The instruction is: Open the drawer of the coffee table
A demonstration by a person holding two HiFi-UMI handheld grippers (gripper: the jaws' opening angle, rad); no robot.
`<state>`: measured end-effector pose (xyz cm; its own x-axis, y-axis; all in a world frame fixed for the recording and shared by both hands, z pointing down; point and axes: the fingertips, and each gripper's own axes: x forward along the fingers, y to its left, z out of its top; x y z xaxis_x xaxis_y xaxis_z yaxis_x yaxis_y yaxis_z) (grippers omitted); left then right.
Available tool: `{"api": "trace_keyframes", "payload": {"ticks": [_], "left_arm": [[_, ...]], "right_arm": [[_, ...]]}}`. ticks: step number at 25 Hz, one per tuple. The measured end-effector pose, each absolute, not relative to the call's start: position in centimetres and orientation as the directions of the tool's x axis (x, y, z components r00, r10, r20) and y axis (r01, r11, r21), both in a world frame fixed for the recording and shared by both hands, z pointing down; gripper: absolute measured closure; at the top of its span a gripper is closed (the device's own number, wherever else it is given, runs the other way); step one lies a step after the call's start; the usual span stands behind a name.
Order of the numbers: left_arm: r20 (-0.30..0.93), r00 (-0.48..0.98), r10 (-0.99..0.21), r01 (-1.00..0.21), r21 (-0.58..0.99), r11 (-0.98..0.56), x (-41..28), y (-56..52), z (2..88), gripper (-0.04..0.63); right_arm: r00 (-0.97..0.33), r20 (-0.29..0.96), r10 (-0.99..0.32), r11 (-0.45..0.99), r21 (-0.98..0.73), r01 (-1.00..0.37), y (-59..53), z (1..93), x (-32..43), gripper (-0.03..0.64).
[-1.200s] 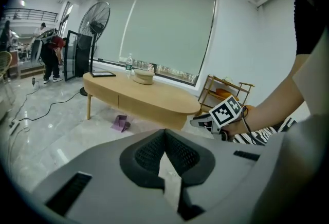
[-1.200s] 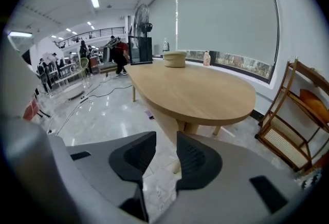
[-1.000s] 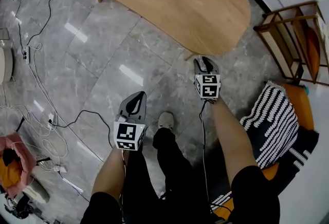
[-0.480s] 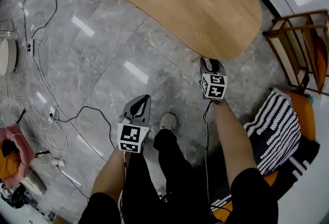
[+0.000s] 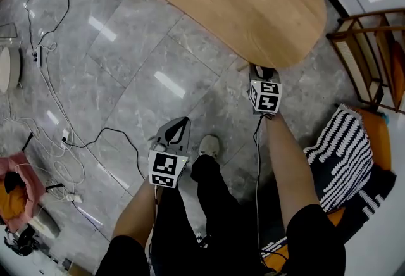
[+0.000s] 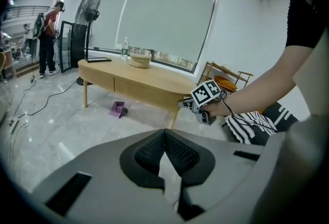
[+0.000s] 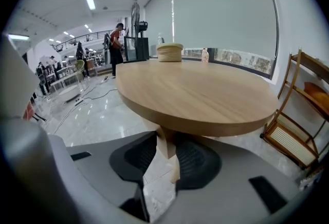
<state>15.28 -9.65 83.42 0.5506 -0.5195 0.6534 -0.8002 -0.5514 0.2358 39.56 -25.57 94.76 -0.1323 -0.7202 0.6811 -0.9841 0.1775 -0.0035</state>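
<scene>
The oval wooden coffee table [image 5: 253, 2] fills the top of the head view. In the left gripper view its long side shows a drawer front [image 6: 139, 90]. My right gripper [image 5: 261, 69] points at the table's near rounded end, just below the edge. Its jaws [image 7: 167, 138] are closing with a gap still between them. A table leg [image 7: 165, 146] shows through that gap, and nothing is gripped. My left gripper [image 5: 180, 123] hangs over the bare floor, well short of the table. Its fingertips [image 6: 165, 133] meet with nothing held.
Cables [image 5: 57, 110] trail over the grey tiles on the left. A rattan shelf [image 5: 370, 53] and a striped cushion [image 5: 342, 148] stand at the right. A woven bowl [image 6: 140, 58] and a bottle [image 6: 124, 48] sit on the table. A purple cloth [image 6: 119, 110] lies beneath it.
Both grippers have sunk a little. The right one has stayed at the table's near end, and the left one has drifted lower in the head view.
</scene>
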Motion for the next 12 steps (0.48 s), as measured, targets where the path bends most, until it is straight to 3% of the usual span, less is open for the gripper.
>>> {"api": "trace_keyframes", "payload": {"ticks": [12], "left_arm": [[0.651, 0.576, -0.495, -0.78, 0.255, -0.572, 15.8, -8.6, 83.9, 0.575]], "right_arm": [[-0.154, 0.684, -0.713, 0.232, 0.022, -0.973, -24.4, 94.7, 38.7, 0.495]]}}
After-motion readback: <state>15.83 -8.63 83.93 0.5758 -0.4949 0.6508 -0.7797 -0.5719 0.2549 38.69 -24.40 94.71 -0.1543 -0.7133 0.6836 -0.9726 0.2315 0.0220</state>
